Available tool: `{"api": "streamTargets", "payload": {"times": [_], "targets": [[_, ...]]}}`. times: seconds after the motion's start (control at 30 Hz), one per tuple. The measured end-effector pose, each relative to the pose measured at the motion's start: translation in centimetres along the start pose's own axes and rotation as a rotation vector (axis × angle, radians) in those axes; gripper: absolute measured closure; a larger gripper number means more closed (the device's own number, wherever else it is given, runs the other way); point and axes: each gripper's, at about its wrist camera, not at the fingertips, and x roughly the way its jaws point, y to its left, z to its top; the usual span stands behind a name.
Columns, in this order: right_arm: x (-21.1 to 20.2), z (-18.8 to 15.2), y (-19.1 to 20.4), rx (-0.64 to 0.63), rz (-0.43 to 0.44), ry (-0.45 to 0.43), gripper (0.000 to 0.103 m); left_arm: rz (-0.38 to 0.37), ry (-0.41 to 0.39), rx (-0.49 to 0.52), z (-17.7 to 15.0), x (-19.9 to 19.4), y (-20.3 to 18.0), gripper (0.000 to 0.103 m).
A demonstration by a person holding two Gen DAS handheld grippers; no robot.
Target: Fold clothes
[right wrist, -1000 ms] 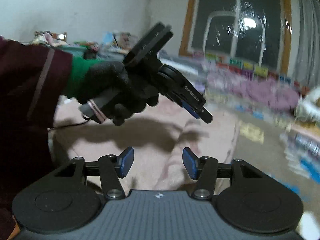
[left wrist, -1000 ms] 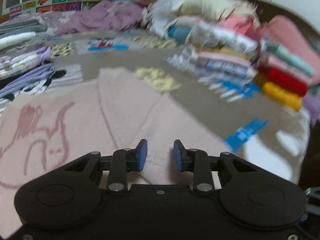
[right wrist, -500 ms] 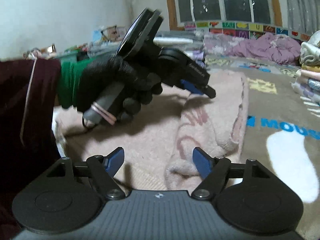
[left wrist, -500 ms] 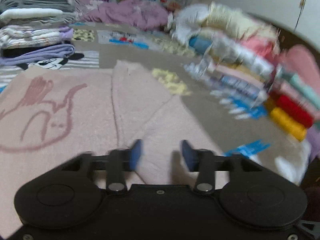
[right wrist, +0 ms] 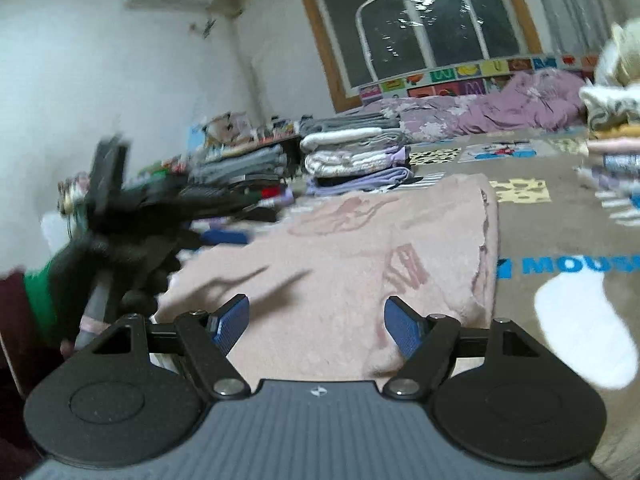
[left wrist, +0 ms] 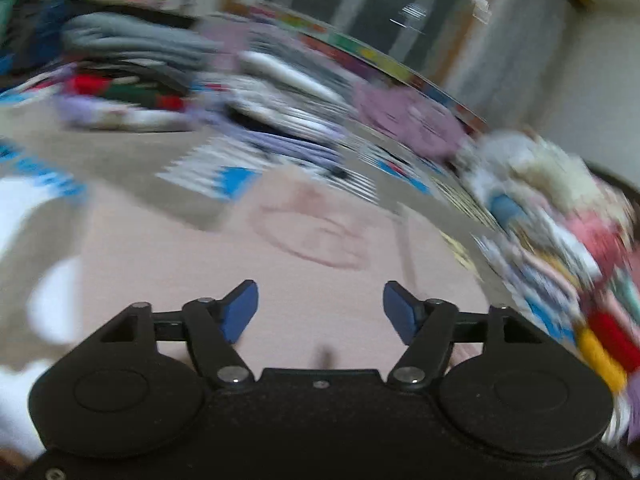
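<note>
While the pink sweater (right wrist: pixel 360 264) lies spread on the grey printed rug (right wrist: pixel 560 208), the left gripper (left wrist: pixel 320 312), blurred, hangs over the sweater's left part, jaws wide, empty. Right gripper (right wrist: pixel 316 324) sits low at the sweater's near edge, jaws wide, empty. Folded clothes stacks (right wrist: pixel 352 156) stand behind the sweater.

A grey-brown carpet printed with cartoon patches and blue letters (right wrist: pixel 560 236) covers the floor. Lying flat on it, a fuzzy pale pink garment with a darker pink line drawing (right wrist: pixel 360 264), its right edge folded over into a thick roll. Behind it, a stack of folded grey, white and lilac clothes (right wrist: pixel 352 156) sits on the carpet. Further back, a crumpled mauve floral blanket (right wrist: pixel 500 108). On the right, a pile of folded pastel clothes (right wrist: pixel 612 148).
</note>
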Motion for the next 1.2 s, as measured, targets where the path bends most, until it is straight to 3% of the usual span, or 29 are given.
{"api": "streamTargets", "payload": {"times": [0.13,0.27,0.4,0.67,0.7,0.77,0.93,0.97,1.03,1.07,1.2], "targets": [[0.6,0.3,-0.8,0.105,0.020,-0.023,0.028,0.122,-0.034,-0.141,-0.3,-2.1,4.6,0.033],[1.9,0.2,-1.4,0.191,0.041,-0.011,0.028,0.171,-0.040,-0.275,-1.1,-3.4,8.1,0.033],[2.8,-0.1,-0.8,0.204,0.068,0.001,0.028,0.163,-0.034,-0.325,-1.3,-4.0,9.5,0.034],[3.1,-0.1,-0.6,0.229,0.096,0.011,0.028,0.054,0.008,-0.479,-2.5,-3.5,11.1,0.050],[3.0,0.0,-0.8,0.241,0.096,0.009,0.028,0.051,0.009,-0.492,-2.6,-3.3,11.3,0.055],[2.9,0.1,-1.2,0.264,0.095,0.004,0.028,0.022,0.005,-0.517,-2.6,-3.1,11.8,0.056],[2.9,0.1,-2.0,0.311,0.096,-0.007,0.028,-0.026,0.012,-0.457,-1.7,-1.5,11.7,0.057],[3.0,0.2,-2.1,0.320,0.100,-0.008,0.028,-0.018,0.011,-0.427,-1.6,-1.2,11.4,0.061],[3.1,0.2,-2.3,0.332,0.109,-0.008,0.028,0.013,0.014,-0.404,-1.5,-0.9,11.2,0.090],[3.2,0.2,-2.3,0.332,0.114,-0.008,0.028,0.029,0.015,-0.395,-1.5,-0.8,11.2,0.095],[3.5,0.3,-2.1,0.327,0.137,-0.004,0.028,0.024,-0.017,-0.325,-1.0,-1.8,9.2,0.100]]}}
